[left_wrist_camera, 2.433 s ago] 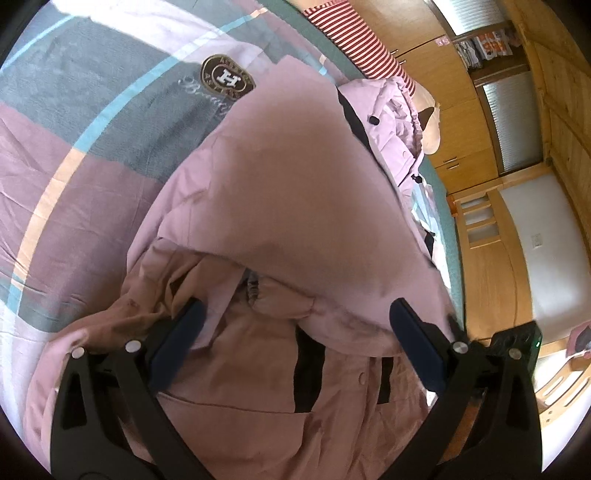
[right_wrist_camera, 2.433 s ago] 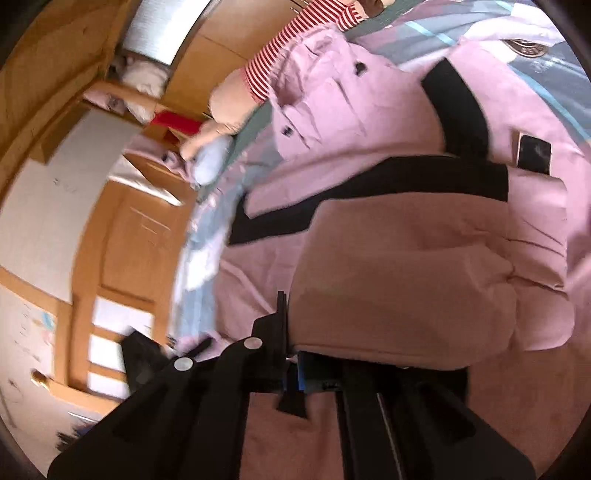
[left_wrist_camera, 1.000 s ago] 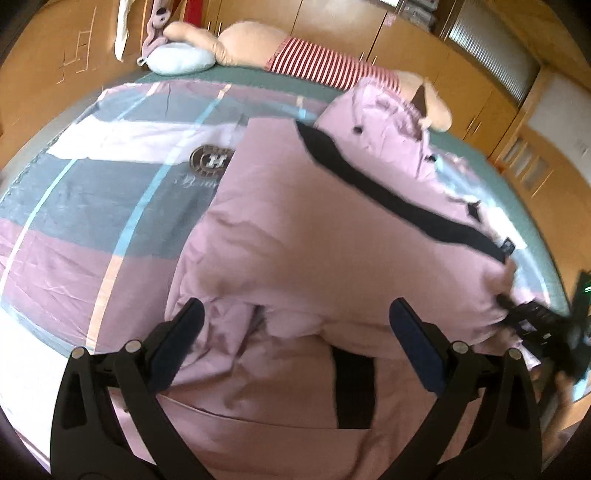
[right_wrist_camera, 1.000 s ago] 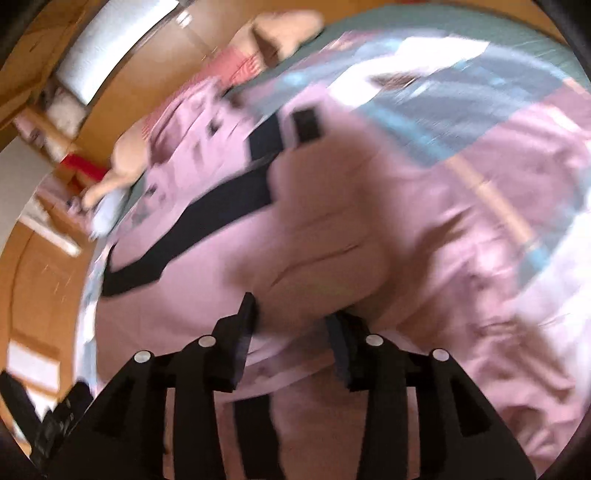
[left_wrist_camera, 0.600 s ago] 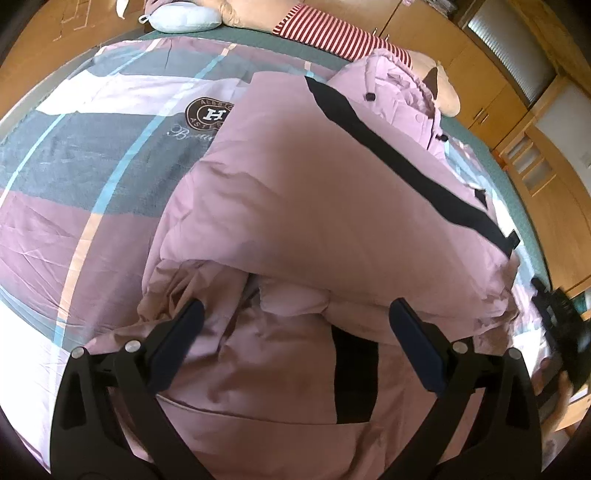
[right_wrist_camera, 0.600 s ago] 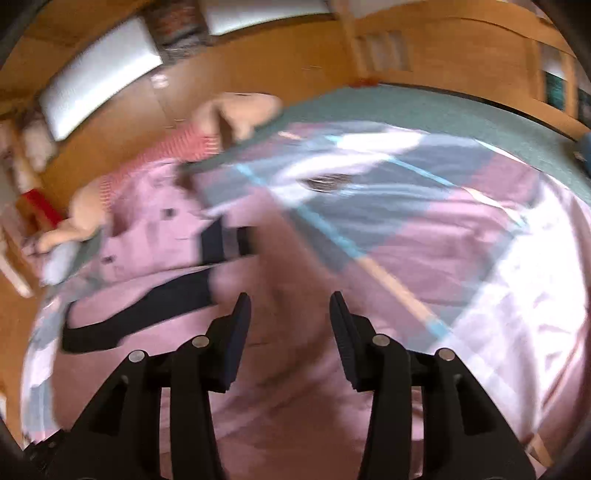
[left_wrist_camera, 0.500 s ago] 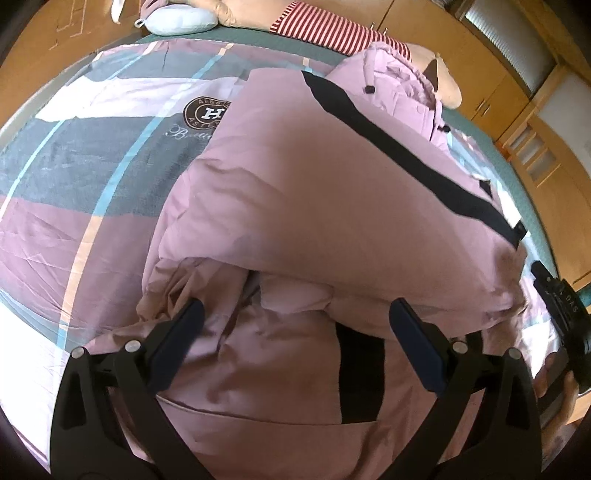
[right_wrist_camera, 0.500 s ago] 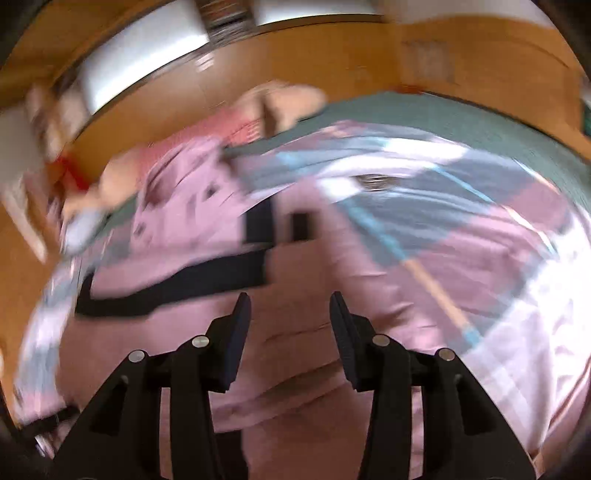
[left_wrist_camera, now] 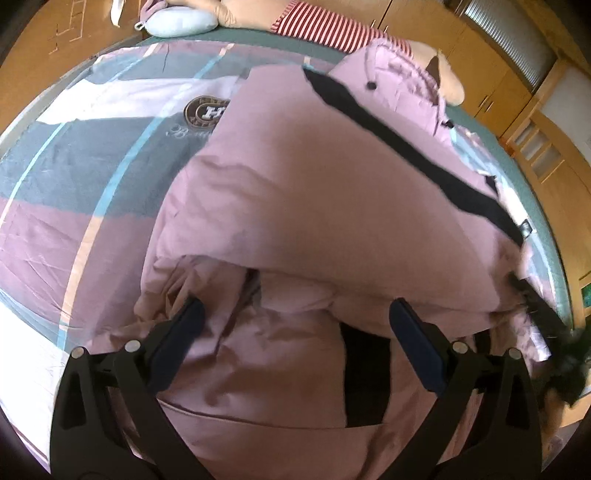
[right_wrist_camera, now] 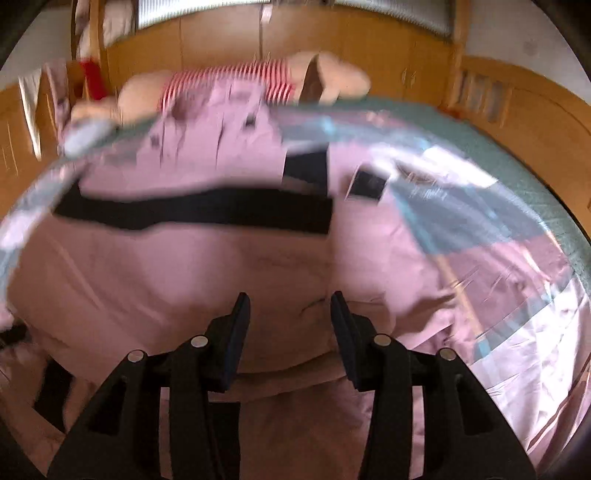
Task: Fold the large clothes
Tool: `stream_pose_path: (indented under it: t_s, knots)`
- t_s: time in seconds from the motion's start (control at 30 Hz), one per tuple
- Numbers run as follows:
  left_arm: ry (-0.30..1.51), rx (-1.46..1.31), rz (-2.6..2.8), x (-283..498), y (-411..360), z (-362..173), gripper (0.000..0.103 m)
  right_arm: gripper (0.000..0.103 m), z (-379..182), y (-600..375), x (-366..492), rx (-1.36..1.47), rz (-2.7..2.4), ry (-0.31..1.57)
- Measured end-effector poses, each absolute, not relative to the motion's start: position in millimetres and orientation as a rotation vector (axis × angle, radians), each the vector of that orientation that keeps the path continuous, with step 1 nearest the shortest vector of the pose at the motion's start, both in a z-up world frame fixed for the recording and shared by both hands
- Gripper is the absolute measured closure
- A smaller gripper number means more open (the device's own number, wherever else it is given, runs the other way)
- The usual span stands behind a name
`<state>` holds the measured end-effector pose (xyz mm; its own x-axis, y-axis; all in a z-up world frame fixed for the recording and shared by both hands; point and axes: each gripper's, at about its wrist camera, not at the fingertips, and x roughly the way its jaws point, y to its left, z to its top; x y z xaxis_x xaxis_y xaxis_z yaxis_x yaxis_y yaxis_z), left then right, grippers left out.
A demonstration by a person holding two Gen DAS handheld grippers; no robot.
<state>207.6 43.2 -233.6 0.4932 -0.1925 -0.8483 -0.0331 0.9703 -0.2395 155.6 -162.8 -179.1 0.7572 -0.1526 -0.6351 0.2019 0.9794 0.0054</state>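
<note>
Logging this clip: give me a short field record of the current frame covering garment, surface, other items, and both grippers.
garment: pink padded jacket with black stripe, partly folded over itself
surface: bed with plaid duvet cover, round crest logo beside the jacket
other items: plush toy in red-striped shirt at the far edge
left gripper: open, above the jacket's lower layer, holding nothing
right gripper: open, nothing between the fingers, view blurred

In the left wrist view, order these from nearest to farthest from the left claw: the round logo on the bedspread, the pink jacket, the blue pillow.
1. Pink jacket, right under the left claw.
2. Round logo, up and left on the bedspread.
3. Blue pillow, far top edge.
</note>
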Motion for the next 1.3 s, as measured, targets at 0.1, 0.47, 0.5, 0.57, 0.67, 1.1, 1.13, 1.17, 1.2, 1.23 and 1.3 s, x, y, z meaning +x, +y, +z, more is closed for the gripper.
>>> stream_pose_path:
  t_s: [0.1,0.47,0.5,0.57,0.67,1.1,1.13,1.17,1.2,1.23,1.3]
  knots:
    - [1.078,-0.137,-0.083,210,32,-240,0.002,0.056,-165,-145,151,-0.019,-0.147,0.608]
    - [0.921,-0.220,-0.085,201,43,-214,0.002,0.046,-223,-133,188,-0.099,-0.084,0.869]
    - [0.925,-0.219,-0.081,202,43,-215,0.002,0.045,-223,-134,187,-0.098,-0.084,0.868]
    - [0.964,-0.222,-0.078,206,43,-222,0.002,0.044,-224,-133,187,-0.098,-0.085,0.866]
    - [1.040,-0.245,-0.080,212,42,-235,0.002,0.044,-224,-132,186,-0.098,-0.086,0.864]
    - [1.048,-0.155,-0.064,214,33,-238,0.002,0.043,-225,-133,187,-0.100,-0.086,0.864]
    - [1.050,-0.155,-0.064,212,34,-238,0.002,0.043,-225,-133,187,-0.100,-0.086,0.865]
    - [1.053,-0.156,-0.066,213,34,-239,0.002,0.042,-225,-133,187,-0.100,-0.087,0.865]
    - [1.056,-0.158,-0.067,213,34,-239,0.002,0.042,-225,-133,187,-0.101,-0.088,0.865]
    - [1.055,-0.169,-0.068,213,36,-239,0.002,0.041,-225,-133,187,-0.101,-0.090,0.865]
    - [1.032,-0.203,-0.070,211,40,-235,0.002,0.038,-224,-134,186,-0.104,-0.097,0.864]
